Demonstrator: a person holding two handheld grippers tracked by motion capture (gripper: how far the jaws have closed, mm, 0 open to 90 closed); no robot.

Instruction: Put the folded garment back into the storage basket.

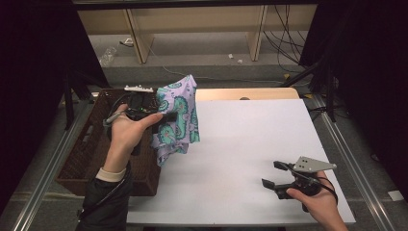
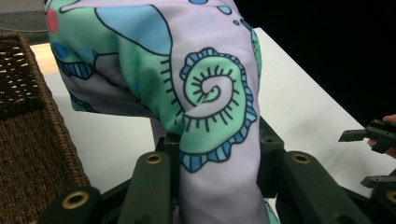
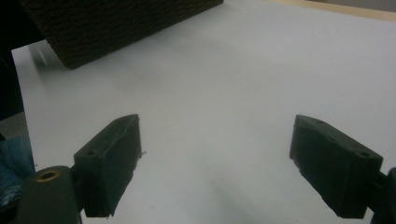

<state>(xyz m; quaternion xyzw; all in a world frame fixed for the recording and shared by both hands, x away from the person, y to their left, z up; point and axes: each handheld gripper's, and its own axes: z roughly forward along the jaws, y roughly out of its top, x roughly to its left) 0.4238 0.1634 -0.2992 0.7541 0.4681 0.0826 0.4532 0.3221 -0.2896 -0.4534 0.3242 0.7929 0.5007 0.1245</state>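
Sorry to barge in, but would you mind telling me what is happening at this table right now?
A person is working with two handheld grippers. The left gripper is shut on a patterned lilac and green cloth, holding it up beside the brown wicker basket at the table's left edge. The right gripper rests low over the white table with its jaws open and nothing between them.

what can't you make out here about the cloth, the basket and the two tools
- Left tool: in the left gripper view the patterned cloth covers its jaw tips, so the exact pinch is hidden.
- Cloth: its top is cut off by the frame edge in that view; what garment it is stays unclear.
- Wicker basket: in the high view the hand and forearm cover much of its inside, and it is dark.
- Right tool: jaws open over the white table; its body is cut off below.
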